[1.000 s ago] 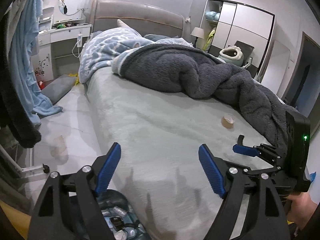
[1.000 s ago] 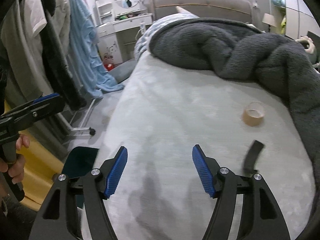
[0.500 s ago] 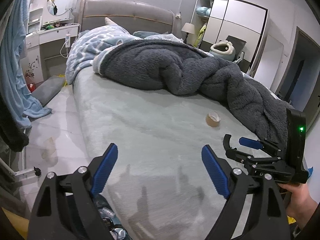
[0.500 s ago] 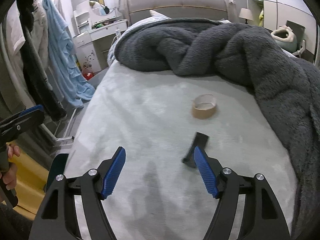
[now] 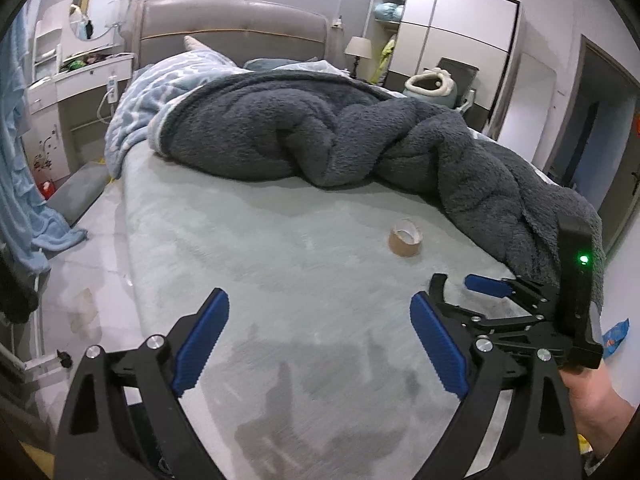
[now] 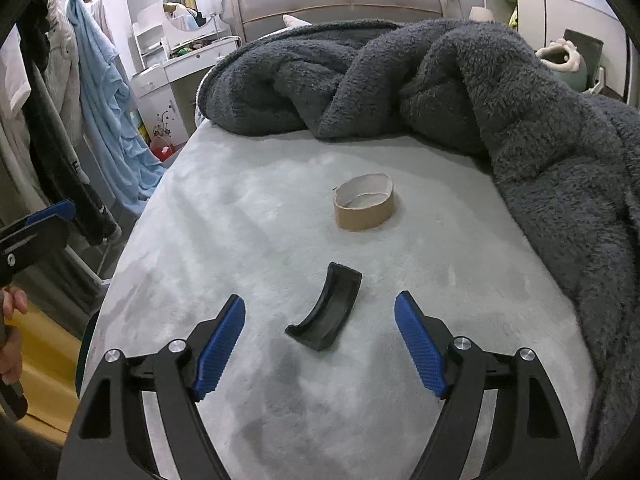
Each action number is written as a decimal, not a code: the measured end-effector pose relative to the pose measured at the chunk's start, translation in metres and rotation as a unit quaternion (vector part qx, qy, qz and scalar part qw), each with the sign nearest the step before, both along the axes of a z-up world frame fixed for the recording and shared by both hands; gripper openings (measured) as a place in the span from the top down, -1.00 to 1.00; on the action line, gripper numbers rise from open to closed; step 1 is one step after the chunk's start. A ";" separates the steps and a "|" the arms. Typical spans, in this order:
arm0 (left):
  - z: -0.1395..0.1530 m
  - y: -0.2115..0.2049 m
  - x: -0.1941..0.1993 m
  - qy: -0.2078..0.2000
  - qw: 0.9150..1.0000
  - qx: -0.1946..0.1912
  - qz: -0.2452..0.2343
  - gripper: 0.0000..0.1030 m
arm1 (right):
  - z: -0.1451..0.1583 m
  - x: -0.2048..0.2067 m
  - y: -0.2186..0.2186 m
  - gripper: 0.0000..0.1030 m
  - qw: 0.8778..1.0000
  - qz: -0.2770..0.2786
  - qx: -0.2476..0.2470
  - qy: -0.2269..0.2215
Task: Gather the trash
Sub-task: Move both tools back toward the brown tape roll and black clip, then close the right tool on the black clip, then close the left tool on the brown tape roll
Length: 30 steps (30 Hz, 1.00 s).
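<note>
A curved black plastic piece (image 6: 325,307) lies on the grey-green bed sheet (image 6: 240,216). My right gripper (image 6: 320,344) is open and empty, its blue pads on either side of the piece and just short of it. An empty brown cardboard tape roll (image 6: 364,202) stands on the sheet beyond it; it also shows in the left wrist view (image 5: 405,237). My left gripper (image 5: 320,344) is open and empty above the near part of the bed. The right gripper (image 5: 472,292) shows at the right of the left wrist view, with the black piece's tip (image 5: 437,287) beside it.
A bunched dark grey blanket (image 6: 500,92) covers the far and right side of the bed. Clothes hang on a rack (image 6: 68,120) at the left. A blue wrapper (image 5: 616,334) lies on the floor at the right. A dressing table (image 5: 80,80) stands by the headboard.
Both grippers have moved forward over the bed. The right gripper has swung so that the black piece, earlier by its right finger, now lies between its open pads. The tape roll looks nearer.
</note>
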<state>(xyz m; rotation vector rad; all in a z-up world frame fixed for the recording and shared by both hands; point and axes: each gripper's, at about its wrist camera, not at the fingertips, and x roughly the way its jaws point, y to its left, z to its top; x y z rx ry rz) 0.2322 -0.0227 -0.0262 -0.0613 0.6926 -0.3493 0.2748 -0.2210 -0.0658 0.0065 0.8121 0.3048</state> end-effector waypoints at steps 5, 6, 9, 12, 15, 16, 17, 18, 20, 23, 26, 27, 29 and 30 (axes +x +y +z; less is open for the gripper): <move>0.001 -0.013 0.008 -0.008 1.000 -0.013 -0.011 -0.84 | -0.013 0.011 -0.001 -0.30 1.000 0.011 0.001 0.019; 0.001 -0.015 0.009 -0.007 1.000 -0.018 -0.012 -0.84 | -0.015 0.012 -0.001 -0.24 1.000 0.013 0.001 0.022; -0.002 -0.021 0.017 -0.003 0.999 -0.032 -0.017 -0.84 | -0.018 0.017 -0.005 -0.10 1.000 0.016 -0.002 0.024; -0.007 -0.029 0.025 0.003 0.999 -0.045 -0.024 -0.84 | -0.020 0.021 -0.005 0.02 0.999 0.023 0.000 0.025; -0.012 -0.038 0.034 0.002 0.998 -0.050 -0.033 -0.84 | -0.019 0.023 0.000 0.34 0.999 0.040 -0.007 0.022; -0.013 -0.042 0.037 0.002 0.998 -0.047 -0.037 -0.84 | -0.019 0.024 0.001 0.41 0.999 0.044 -0.009 0.021; -0.014 -0.045 0.041 0.001 0.998 -0.044 -0.040 -0.84 | -0.018 0.025 0.002 0.57 0.999 0.049 -0.012 0.019; -0.015 -0.049 0.044 -0.001 0.998 -0.039 -0.044 -0.84 | -0.017 0.026 0.002 0.60 0.998 0.053 -0.014 0.020; -0.016 -0.055 0.050 -0.004 0.998 -0.035 -0.052 -0.84 | -0.015 0.029 0.001 0.60 0.998 0.059 -0.011 0.022; -0.020 -0.062 0.058 -0.004 0.997 -0.031 -0.068 -0.84 | -0.011 0.030 -0.003 0.61 0.998 0.064 -0.018 0.020; -0.024 -0.068 0.067 -0.004 0.997 -0.024 -0.070 -0.84 | -0.011 0.034 -0.009 0.61 0.997 0.062 -0.026 0.025; -0.025 -0.069 0.071 -0.003 0.997 -0.025 -0.070 -0.84 | -0.011 0.035 -0.012 0.61 0.998 0.060 -0.027 0.025; -0.028 -0.069 0.076 -0.001 0.997 -0.027 -0.074 -0.84 | -0.009 0.038 -0.018 0.61 0.998 0.052 -0.032 0.025; -0.030 -0.071 0.079 -0.001 0.997 -0.025 -0.078 -0.84 | -0.008 0.039 -0.022 0.61 0.998 0.047 -0.032 0.026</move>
